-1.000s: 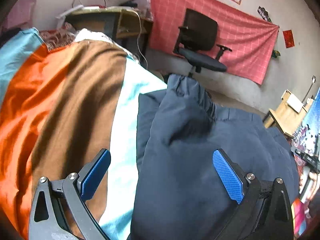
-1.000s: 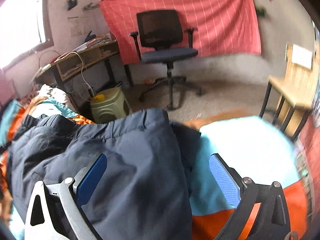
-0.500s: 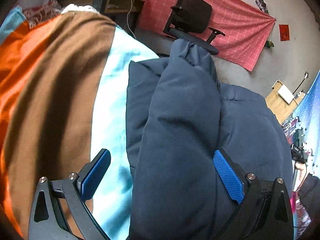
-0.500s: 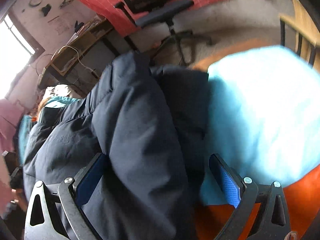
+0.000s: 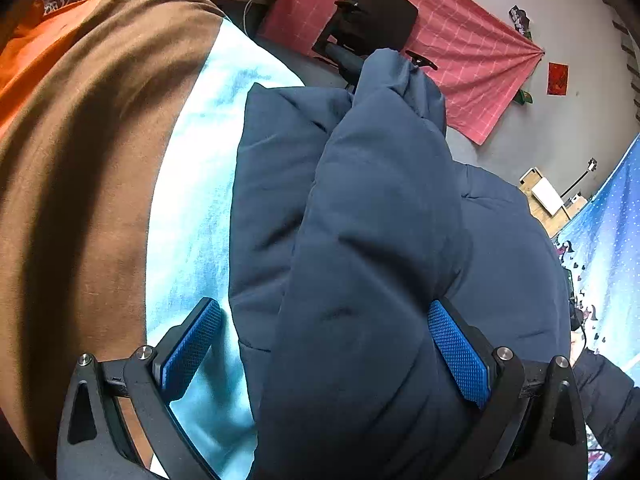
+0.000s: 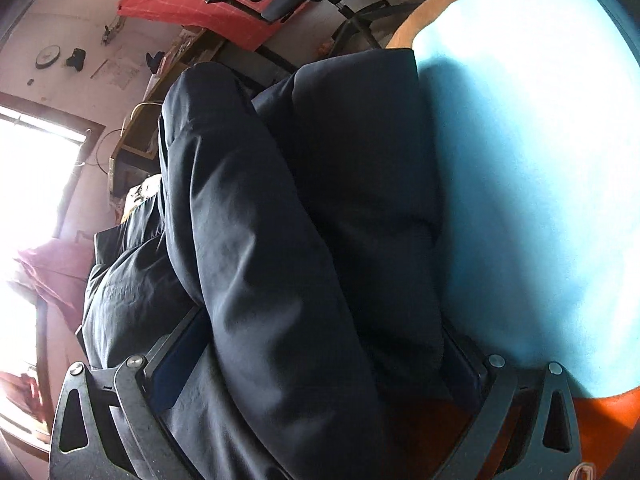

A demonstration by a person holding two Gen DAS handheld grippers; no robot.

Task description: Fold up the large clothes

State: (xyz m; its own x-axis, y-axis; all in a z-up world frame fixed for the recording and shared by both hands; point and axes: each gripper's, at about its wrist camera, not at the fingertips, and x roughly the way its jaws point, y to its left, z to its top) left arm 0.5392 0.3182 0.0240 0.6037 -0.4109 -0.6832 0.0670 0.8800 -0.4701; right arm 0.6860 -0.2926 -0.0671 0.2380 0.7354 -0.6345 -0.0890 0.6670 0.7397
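A dark navy padded jacket (image 5: 380, 216) lies bunched on a bedspread (image 5: 192, 208) striped orange, brown and pale blue. A thick folded ridge of it runs away from the camera, straight between the wide-apart fingers of my left gripper (image 5: 326, 352), which is open. The right blue pad (image 5: 460, 354) touches the fabric; the left pad (image 5: 192, 348) hangs over the pale blue stripe. In the right wrist view the same jacket (image 6: 280, 240) fills the gap of my open right gripper (image 6: 320, 364), and both its pads sit in shadow against the cloth.
An office chair (image 5: 372, 28) stands before a red checked wall cloth (image 5: 472, 64). A desk (image 6: 140, 136) and a bright window (image 6: 32, 168) lie beyond the bed. Pale blue bedspread (image 6: 540, 160) spreads to the right of the jacket. A small wooden table (image 5: 544, 196) stands far right.
Both grippers have dropped closer to the jacket and tilted; its folded ridge now sits deeper between each pair of fingers. The finger spacing is unchanged.
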